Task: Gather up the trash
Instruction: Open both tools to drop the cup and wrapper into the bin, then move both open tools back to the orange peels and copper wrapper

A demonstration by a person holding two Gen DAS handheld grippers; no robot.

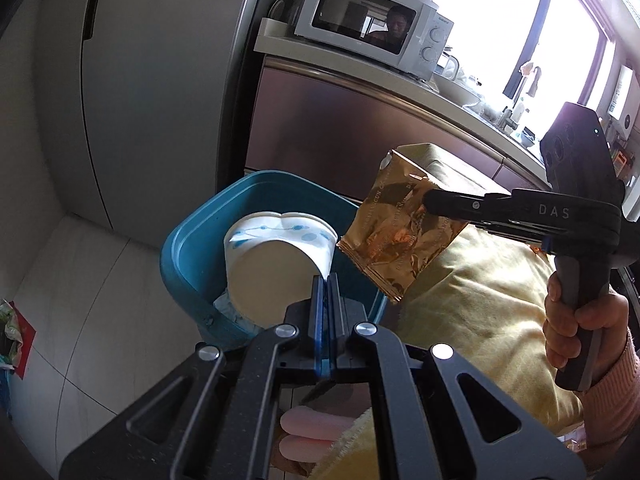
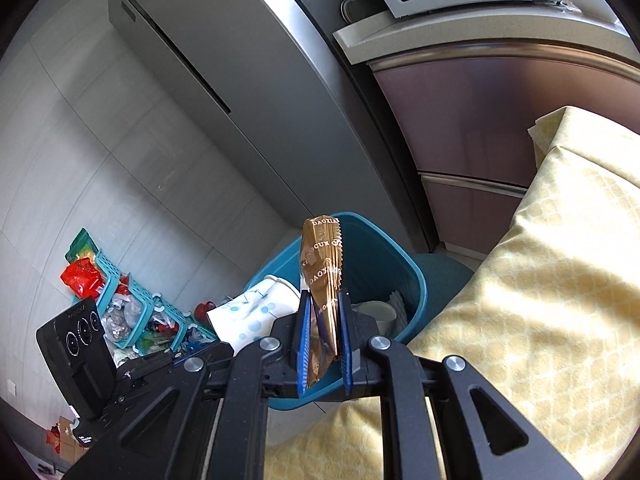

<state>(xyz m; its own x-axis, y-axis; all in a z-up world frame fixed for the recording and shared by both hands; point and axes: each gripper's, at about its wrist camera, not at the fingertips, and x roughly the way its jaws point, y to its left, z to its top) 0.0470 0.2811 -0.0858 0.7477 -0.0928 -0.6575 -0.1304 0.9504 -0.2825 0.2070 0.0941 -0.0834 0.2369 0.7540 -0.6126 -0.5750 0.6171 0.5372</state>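
Note:
My left gripper (image 1: 327, 280) is shut on the edge of a crushed white paper cup (image 1: 272, 272) with blue dots, holding it tilted over the open blue bin (image 1: 188, 248). Right of the cup hangs a gold-brown snack bag (image 1: 400, 232), pinched by my right gripper (image 1: 430, 202). In the right wrist view that right gripper (image 2: 323, 300) is shut on the snack bag (image 2: 322, 264), which stands upright above the blue bin (image 2: 384, 256). The paper cup (image 2: 252, 312) shows at the bin's left rim. White rubbish (image 2: 380, 312) lies in the bin.
A table with a yellow cloth (image 2: 520, 300) stands right of the bin. A grey fridge (image 1: 160, 80) and a cabinet with a microwave (image 1: 372, 16) are behind. Teal baskets of clutter (image 2: 128, 308) sit on the tiled floor at left. A hand (image 1: 576, 320) grips the right handle.

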